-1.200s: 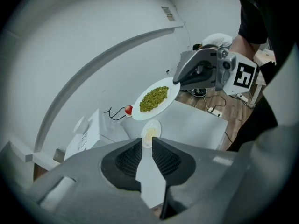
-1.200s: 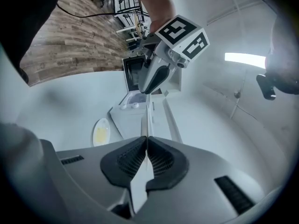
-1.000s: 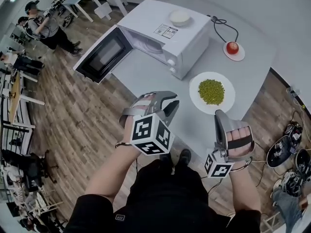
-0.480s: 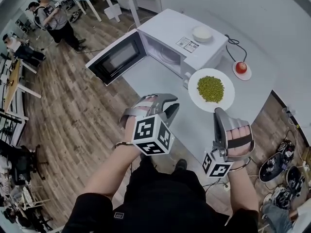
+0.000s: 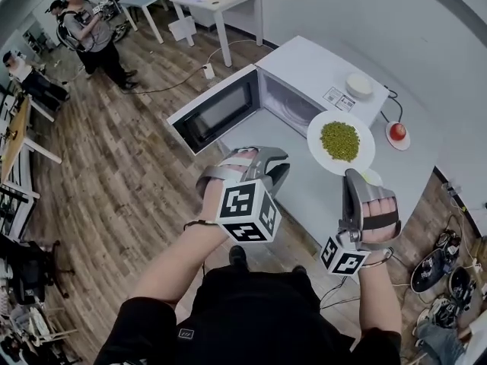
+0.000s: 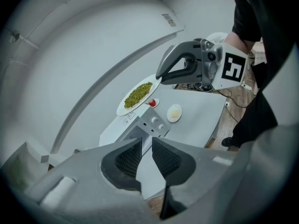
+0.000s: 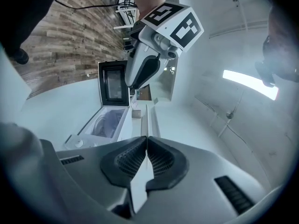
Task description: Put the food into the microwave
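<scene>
A white plate of green peas [image 5: 340,141] hangs in the air in front of the white microwave [image 5: 323,71], whose door [image 5: 217,112] stands wide open. My right gripper [image 5: 353,179] is shut on the plate's near rim; in the right gripper view the plate [image 7: 144,118] shows edge-on between the pads. My left gripper [image 5: 272,167] hovers left of the plate, jaws slightly apart with nothing between them. The left gripper view shows the plate [image 6: 138,94] held by the right gripper [image 6: 161,76] above the microwave [image 6: 150,125].
A small white bowl [image 5: 358,84] sits on top of the microwave. A tomato on a small dish [image 5: 396,133] lies on the white table [image 5: 415,166] beyond the plate. People [image 5: 84,29] stand far off at the upper left. Cables [image 5: 445,261] lie on the floor at right.
The plate of peas has come up off the table and moved toward the microwave's open front, carried by the right gripper. Both grippers and the person have moved closer to the microwave.
</scene>
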A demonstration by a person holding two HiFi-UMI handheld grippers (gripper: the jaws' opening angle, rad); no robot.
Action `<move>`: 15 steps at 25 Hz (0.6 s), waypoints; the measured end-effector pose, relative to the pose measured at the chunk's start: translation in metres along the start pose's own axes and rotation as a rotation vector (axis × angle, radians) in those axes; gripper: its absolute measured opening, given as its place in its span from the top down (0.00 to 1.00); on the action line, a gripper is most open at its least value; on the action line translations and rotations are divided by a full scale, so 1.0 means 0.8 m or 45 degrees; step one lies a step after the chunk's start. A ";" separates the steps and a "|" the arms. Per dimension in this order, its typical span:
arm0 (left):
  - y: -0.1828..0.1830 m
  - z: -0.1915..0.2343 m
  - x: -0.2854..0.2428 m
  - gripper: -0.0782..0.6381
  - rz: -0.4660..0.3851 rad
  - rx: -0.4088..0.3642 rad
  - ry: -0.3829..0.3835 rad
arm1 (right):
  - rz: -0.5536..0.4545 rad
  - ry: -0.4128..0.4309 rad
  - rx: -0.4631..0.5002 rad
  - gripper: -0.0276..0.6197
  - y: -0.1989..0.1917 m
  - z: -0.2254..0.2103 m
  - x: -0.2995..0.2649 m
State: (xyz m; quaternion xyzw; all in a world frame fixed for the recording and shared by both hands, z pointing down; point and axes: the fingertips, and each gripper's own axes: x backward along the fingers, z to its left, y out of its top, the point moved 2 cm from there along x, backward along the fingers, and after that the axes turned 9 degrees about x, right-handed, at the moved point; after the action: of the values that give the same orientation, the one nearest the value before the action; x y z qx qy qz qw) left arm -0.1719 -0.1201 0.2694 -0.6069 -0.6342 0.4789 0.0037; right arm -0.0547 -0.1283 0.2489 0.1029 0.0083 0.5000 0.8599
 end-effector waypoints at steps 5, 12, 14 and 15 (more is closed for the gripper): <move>-0.055 0.043 0.027 0.79 -0.023 -0.039 -0.036 | 0.066 0.012 -0.020 0.92 0.063 -0.012 -0.039; -0.098 0.086 0.028 0.79 -0.012 -0.070 -0.064 | 0.042 0.029 -0.040 0.92 0.123 -0.013 -0.081; -0.100 0.097 0.023 0.79 -0.010 -0.084 -0.056 | 0.021 0.019 -0.042 0.92 0.131 -0.014 -0.092; -0.101 0.103 0.020 0.79 -0.009 -0.085 -0.050 | 0.008 0.014 -0.044 0.92 0.134 -0.014 -0.098</move>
State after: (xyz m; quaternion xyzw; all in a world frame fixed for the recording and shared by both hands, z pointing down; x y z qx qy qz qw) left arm -0.2865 -0.1419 0.2649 -0.5948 -0.6521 0.4693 -0.0274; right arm -0.1874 -0.1426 0.2511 0.0856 0.0039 0.5034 0.8598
